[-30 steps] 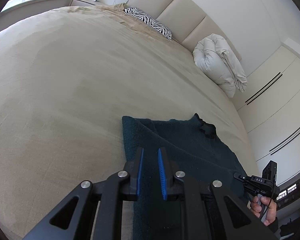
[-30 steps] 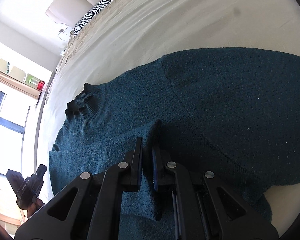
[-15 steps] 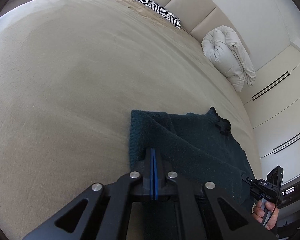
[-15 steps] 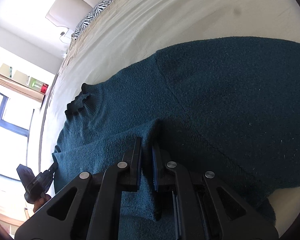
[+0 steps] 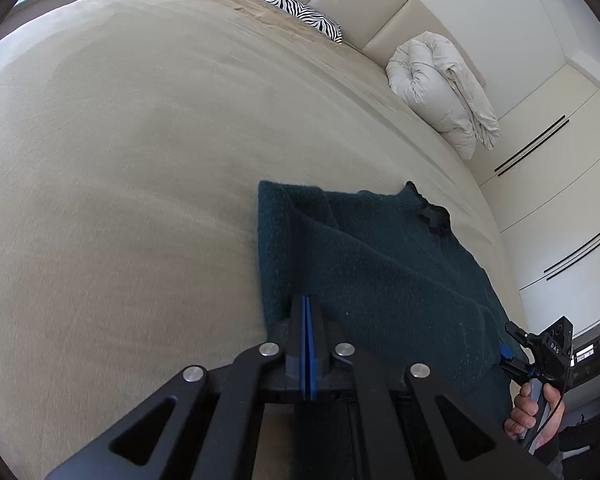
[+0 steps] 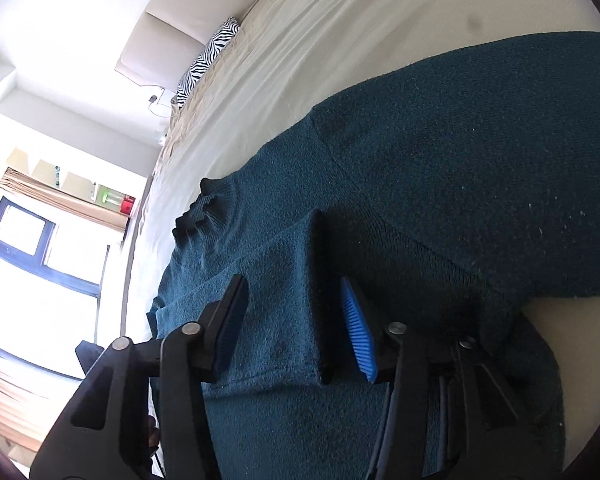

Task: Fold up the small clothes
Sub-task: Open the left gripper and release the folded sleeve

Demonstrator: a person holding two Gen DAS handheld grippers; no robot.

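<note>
A dark teal knitted sweater [image 5: 380, 256] lies on the beige bed, one sleeve folded in over the body. My left gripper [image 5: 307, 304] is shut above the sweater's left edge; its blue pads meet with no cloth seen between them. In the right wrist view the sweater [image 6: 460, 168] fills the frame. My right gripper [image 6: 294, 292] is open, its jaws either side of the folded sleeve [image 6: 284, 304], which lies loose. The right gripper also shows in the left wrist view [image 5: 540, 356], held in a hand.
The beige bed [image 5: 120, 160] spreads wide to the left and beyond. A zebra pillow [image 5: 296, 6] and a rolled white duvet [image 5: 440, 84] lie by the headboard. White wardrobe doors [image 5: 560, 168] stand on the right. A window [image 6: 28, 248] is at the left.
My right gripper was shut on the folded sleeve and has opened, letting it go. My left gripper went from open to shut and rose a little above the sweater edge.
</note>
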